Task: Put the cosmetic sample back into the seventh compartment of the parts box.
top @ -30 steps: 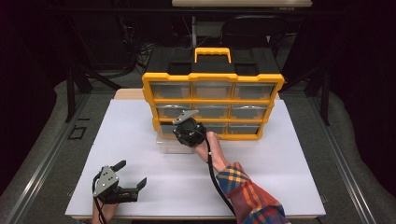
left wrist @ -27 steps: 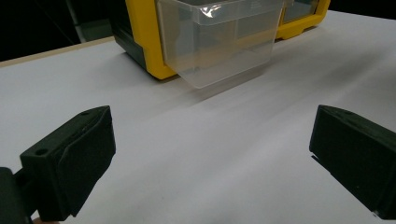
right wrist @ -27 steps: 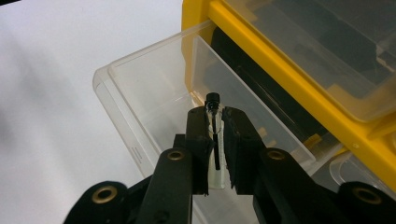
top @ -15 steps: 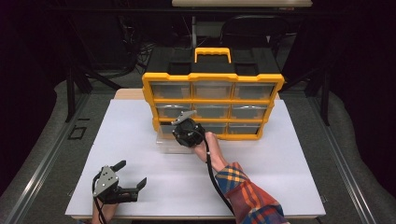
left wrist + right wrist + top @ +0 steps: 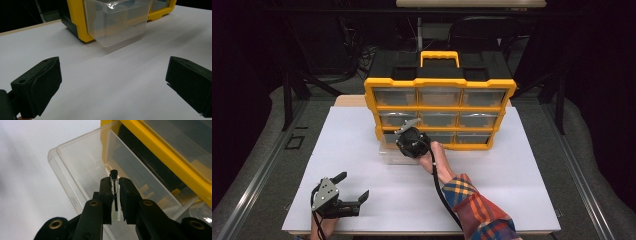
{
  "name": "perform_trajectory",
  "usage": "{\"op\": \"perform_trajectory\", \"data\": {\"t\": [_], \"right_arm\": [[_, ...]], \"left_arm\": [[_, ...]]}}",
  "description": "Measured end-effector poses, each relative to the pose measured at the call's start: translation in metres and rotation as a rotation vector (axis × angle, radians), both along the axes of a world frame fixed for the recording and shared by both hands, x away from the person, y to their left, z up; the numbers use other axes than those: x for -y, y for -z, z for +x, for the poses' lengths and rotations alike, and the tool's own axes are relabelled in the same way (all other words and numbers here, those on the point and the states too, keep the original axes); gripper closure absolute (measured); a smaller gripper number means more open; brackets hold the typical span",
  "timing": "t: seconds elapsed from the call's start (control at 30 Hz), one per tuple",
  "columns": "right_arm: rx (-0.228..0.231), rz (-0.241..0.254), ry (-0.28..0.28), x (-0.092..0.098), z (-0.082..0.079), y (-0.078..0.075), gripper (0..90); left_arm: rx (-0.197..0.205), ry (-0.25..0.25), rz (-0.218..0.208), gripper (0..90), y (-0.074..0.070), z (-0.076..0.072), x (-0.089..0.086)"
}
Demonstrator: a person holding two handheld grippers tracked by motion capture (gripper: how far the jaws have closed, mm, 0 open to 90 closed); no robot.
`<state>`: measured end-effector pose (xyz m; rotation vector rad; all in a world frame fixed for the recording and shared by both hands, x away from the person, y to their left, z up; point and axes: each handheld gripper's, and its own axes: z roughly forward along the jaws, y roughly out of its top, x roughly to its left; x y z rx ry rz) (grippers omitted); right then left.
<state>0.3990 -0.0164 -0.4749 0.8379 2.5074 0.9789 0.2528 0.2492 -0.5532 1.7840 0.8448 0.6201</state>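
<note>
My right gripper [image 5: 114, 185] is shut on a small clear glass vial [image 5: 115, 213] with a black cap. It holds the vial upright above a clear plastic drawer [image 5: 82, 157]. That drawer [image 5: 390, 153] is pulled out of the bottom-left slot of a yellow organizer cabinet [image 5: 439, 82]. In the high view the right gripper [image 5: 406, 141] hangs over the drawer in front of the cabinet. My left gripper [image 5: 353, 185] rests near the table's front left, jaws open with nothing between them. In the left gripper view the left gripper [image 5: 112, 82] faces the drawer [image 5: 117, 22] from a distance.
The cabinet has three rows of clear drawers and a black top with a yellow handle [image 5: 440, 55]. It stands at the back of a white table top [image 5: 512, 190]. A cable trails from the right gripper along the plaid sleeve [image 5: 477, 210].
</note>
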Motion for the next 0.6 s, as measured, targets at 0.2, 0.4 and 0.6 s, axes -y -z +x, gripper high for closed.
{"op": "perform_trajectory", "data": {"t": [0.2, 0.4, 0.6], "right_arm": [[0.011, 0.012, 0.002, 0.001, -0.001, -0.002, 69.4], [0.037, 0.046, 0.013, 0.011, -0.004, -0.011, 56.4], [0.051, 0.082, 0.026, 0.02, -0.007, -0.019, 49.0]], "left_arm": [[0.0, -0.001, -0.002, 0.3, 0.0, 0.0, 0.0], [0.0, 0.001, 0.002, 0.3, 0.0, 0.0, 0.0], [0.0, -0.002, 0.0, 0.3, 0.0, 0.0, 0.0]]}}
